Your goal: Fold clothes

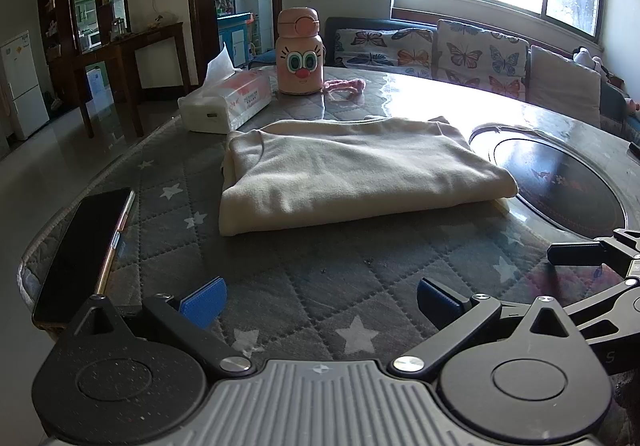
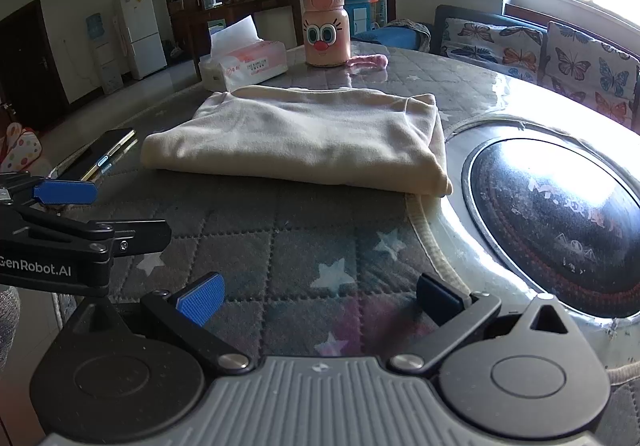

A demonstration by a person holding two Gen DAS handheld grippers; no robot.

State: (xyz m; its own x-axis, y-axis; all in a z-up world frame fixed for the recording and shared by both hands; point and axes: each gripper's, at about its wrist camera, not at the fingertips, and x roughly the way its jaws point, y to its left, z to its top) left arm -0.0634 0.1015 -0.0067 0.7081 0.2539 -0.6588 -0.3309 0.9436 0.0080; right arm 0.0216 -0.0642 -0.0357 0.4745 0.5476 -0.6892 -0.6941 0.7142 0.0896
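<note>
Cream garment (image 1: 352, 174) on grey star-quilted cover (image 1: 304, 278); behind garment, pink bottle (image 1: 299, 53); butterfly-print cushions (image 1: 480, 56).

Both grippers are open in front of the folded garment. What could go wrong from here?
1. The garment's right edge lies on the table's dark glossy inset; a tug could slide it.
2. The phone lies at the table edge, beside the left gripper; a sideways sweep might knock it off.
3. A push away could drive the garment into the tissue pack or bottle.
</note>
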